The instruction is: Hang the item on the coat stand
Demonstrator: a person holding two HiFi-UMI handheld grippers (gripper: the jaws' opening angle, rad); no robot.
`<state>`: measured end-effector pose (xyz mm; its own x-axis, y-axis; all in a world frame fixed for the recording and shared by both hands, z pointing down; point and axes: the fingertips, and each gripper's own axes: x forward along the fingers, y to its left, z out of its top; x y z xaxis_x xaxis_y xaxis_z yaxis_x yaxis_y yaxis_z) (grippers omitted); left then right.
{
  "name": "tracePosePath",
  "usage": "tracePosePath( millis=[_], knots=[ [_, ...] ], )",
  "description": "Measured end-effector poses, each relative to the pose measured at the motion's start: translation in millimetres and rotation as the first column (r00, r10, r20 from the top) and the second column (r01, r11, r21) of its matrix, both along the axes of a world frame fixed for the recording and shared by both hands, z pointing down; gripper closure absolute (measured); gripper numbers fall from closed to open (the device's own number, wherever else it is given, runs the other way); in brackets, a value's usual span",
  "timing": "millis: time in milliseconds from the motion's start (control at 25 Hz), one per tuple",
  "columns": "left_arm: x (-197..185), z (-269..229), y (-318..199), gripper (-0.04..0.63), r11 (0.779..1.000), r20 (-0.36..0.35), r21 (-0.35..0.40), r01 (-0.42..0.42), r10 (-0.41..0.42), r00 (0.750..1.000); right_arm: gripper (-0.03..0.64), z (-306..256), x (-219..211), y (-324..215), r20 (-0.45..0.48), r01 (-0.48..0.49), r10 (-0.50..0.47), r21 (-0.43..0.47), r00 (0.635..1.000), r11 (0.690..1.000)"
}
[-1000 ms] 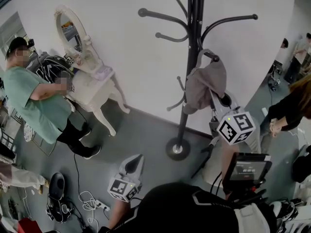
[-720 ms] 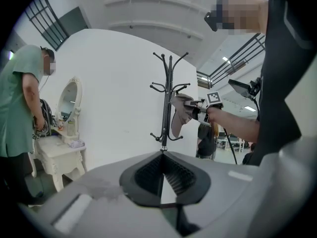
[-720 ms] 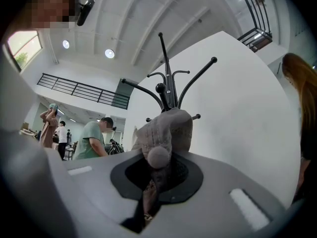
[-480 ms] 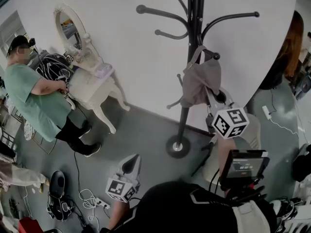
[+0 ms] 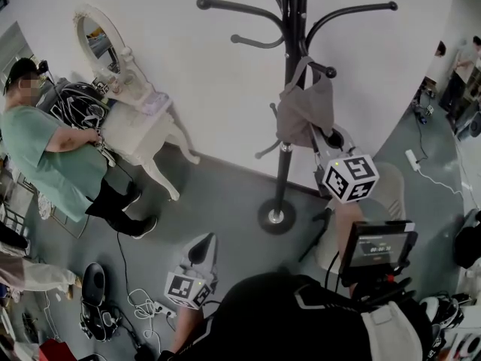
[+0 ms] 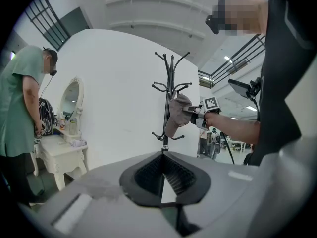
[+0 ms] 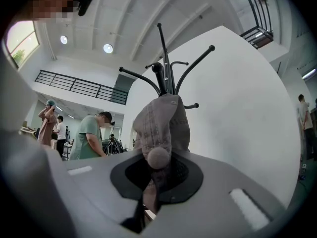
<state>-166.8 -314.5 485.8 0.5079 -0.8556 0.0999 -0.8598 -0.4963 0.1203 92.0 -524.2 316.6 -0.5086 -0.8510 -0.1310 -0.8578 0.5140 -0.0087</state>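
While the left tool (image 5: 203,248) hangs low over the floor, its own view shows the jaws drawn together with nothing between them. Right tool (image 5: 323,137) is raised and clamped on the lower edge of the grey cap (image 5: 304,115); its own view shows cloth pinched in the jaws. Only the head view shows the cap's strap lying over a peg (image 5: 325,71) of the black coat stand (image 5: 284,164). Farther off, a white table (image 5: 139,130) bears a dark bag (image 5: 79,105), contents not visible, with a person in green (image 5: 45,164) beside it.
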Motion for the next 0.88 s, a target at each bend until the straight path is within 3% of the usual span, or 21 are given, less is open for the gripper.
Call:
tracePosePath(
  millis=[360,480,880],
  knots=[
    [2.1,0.7,3.7,0.589,1.000,0.006,0.014,-0.015,0.015,1.000,0.593,11.5,-4.9,2.5,-0.032,-0.003,0.002,-0.002,0.999,1.000],
    [1.7,0.0,9.1,0.589,1.000,0.003,0.013,-0.021,0.021,1.000,0.496,6.3,-4.5,11.7,-0.035,-0.011,0.012,0.018,0.999,1.000],
    [6.1,0.6,20.6,0.589,0.997,0.001,0.014,-0.073,0.073,0.997,0.451,-2.6,3.0,39.2,-0.047,-0.051,0.053,0.043,0.998,0.998]
  ],
)
